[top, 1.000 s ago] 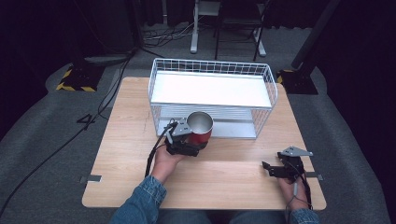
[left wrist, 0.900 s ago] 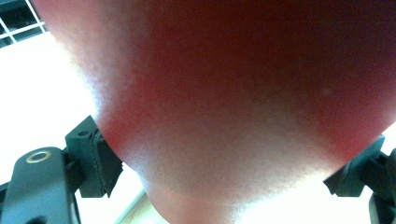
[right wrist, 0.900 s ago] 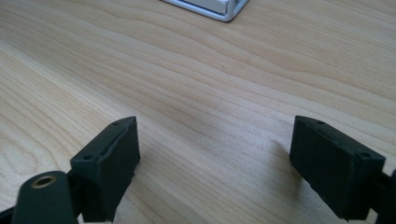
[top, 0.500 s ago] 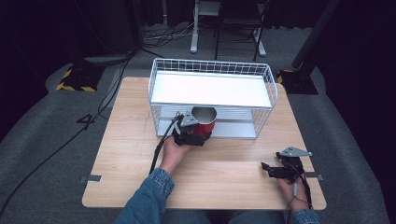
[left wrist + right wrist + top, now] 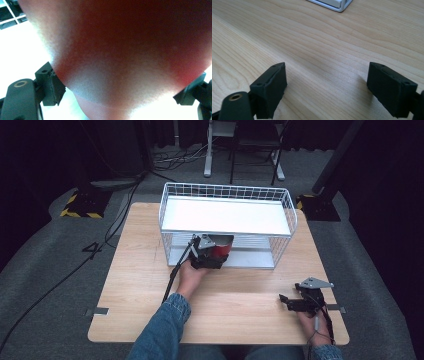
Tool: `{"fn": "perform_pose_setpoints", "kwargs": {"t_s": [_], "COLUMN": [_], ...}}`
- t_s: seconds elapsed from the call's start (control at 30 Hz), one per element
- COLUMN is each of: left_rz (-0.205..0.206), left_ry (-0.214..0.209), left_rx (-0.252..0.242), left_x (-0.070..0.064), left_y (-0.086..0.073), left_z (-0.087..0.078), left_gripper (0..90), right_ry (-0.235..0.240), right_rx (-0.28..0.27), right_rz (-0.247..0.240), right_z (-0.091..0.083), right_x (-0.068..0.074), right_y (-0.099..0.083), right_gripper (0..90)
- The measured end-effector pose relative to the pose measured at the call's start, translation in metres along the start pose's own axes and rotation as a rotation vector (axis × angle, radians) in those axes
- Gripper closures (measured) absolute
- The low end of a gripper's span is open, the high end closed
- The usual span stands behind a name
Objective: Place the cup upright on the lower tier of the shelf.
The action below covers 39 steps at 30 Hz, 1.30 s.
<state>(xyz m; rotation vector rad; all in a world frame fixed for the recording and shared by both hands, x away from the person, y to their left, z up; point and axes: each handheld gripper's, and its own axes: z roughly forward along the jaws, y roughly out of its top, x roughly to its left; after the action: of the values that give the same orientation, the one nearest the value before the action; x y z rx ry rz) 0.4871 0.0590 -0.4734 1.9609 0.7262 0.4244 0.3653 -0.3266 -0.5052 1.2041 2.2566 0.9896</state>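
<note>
My left gripper [image 5: 207, 256] is shut on a red can [image 5: 221, 247] with a silvery top. It holds the can at the front opening of the white wire rack [image 5: 226, 188], partly under the white top shelf [image 5: 225, 215] and over the lower shelf [image 5: 250, 260]. In the left gripper view the red can [image 5: 120, 50] sits blurred and very close between the two jaws, against the bright white of the rack. My right gripper [image 5: 286, 301] rests open at the front right of the wooden table [image 5: 145, 285]. The right gripper [image 5: 327, 87] has bare wood between its jaws.
The two-level rack stands at the back middle of the table, and its corner [image 5: 337, 5] appears in the right gripper view. A black cable [image 5: 172, 280] trails from the left gripper. Chair legs and cables lie on the grey floor beyond the table.
My left gripper has carried the red can forward from in front of the rack into its lower opening, under the top shelf. The right gripper has stayed put.
</note>
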Motion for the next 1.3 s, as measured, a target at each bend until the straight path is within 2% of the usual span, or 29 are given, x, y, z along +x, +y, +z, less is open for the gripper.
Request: {"fn": "perform_pose_setpoints", "kwargs": {"t_s": [0.07,0.1,0.3,0.33,0.4,0.47,0.57,0.6,0.63,0.67,0.8,0.83,0.9,0.97,1.03,1.07,1.1,1.17,1.23,1.3], "left_rz": [-0.007,-0.001,-0.042,-0.054,-0.045,-0.087,-0.062,-0.070,-0.128,-0.132,-0.131,-0.086,-0.080,-0.135,-0.140,-0.140,-0.091,-0.106,-0.123,-0.100], "left_ry": [0.005,-0.013,0.029,0.006,0.011,-0.003,0.012,0.015,0.014,0.015,0.016,0.038,0.023,0.016,0.024,0.024,0.046,0.041,0.024,0.026], "left_rx": [0.007,0.010,0.026,0.031,0.024,0.029,0.031,0.030,0.023,0.022,0.020,0.025,0.022,0.016,0.018,0.018,0.023,-0.004,-0.019,-0.016], "left_x": [0.002,0.005,0.005,0.005,0.008,0.004,0.007,0.007,0.003,0.003,0.004,0.008,0.009,0.006,0.005,0.005,0.007,0.007,0.006,0.006], "left_y": [0.000,0.000,-0.002,-0.003,-0.003,-0.004,-0.003,-0.003,-0.004,-0.004,-0.004,-0.003,-0.003,-0.004,-0.004,-0.004,-0.003,-0.002,-0.002,-0.003], "left_z": [0.003,0.006,0.010,0.011,0.012,0.012,0.012,0.013,0.013,0.014,0.014,0.013,0.014,0.014,0.013,0.013,0.012,0.011,0.008,0.006], "left_gripper": [16.1,16.1,16.1,16.1,16.0,16.0,15.9,15.8,15.8,15.8,15.7,15.6,15.5,15.1,14.4,13.7,12.1,0.5,0.0,0.0], "right_ry": [0.000,0.000,0.000,0.000,0.000,-0.001,0.000,0.000,-0.001,-0.001,0.000,0.000,0.000,0.001,0.001,0.001,0.002,0.001,0.001,0.001], "right_rx": [0.000,0.000,0.000,0.000,0.000,0.000,0.000,0.000,0.000,0.000,0.000,0.000,0.000,0.000,0.000,0.000,0.000,-0.001,-0.001,-0.001], "right_rz": [0.000,0.001,0.000,0.001,0.000,0.000,0.001,0.001,0.001,0.001,0.002,0.001,0.000,0.000,0.000,0.000,0.000,0.000,-0.001,-0.001], "right_z": [0.000,0.000,0.000,0.000,0.000,0.000,0.000,0.000,0.000,0.000,0.000,0.000,0.000,0.000,0.000,0.000,0.000,0.000,0.000,0.000], "right_x": [0.000,0.000,0.000,0.000,0.000,0.000,0.000,0.000,0.000,0.000,0.000,0.000,0.000,0.000,0.000,0.000,0.000,0.000,0.000,0.000], "right_y": [0.000,0.000,0.000,0.000,0.000,0.000,0.000,0.000,0.000,0.000,0.000,0.000,0.000,0.000,0.000,0.000,0.000,0.000,0.000,0.000], "right_gripper": [16.5,16.6,16.5,16.6,16.5,16.6,16.6,16.6,16.6,16.6,16.6,16.6,16.6,16.6,16.7,16.7,16.7,16.7,16.8,16.8]}}
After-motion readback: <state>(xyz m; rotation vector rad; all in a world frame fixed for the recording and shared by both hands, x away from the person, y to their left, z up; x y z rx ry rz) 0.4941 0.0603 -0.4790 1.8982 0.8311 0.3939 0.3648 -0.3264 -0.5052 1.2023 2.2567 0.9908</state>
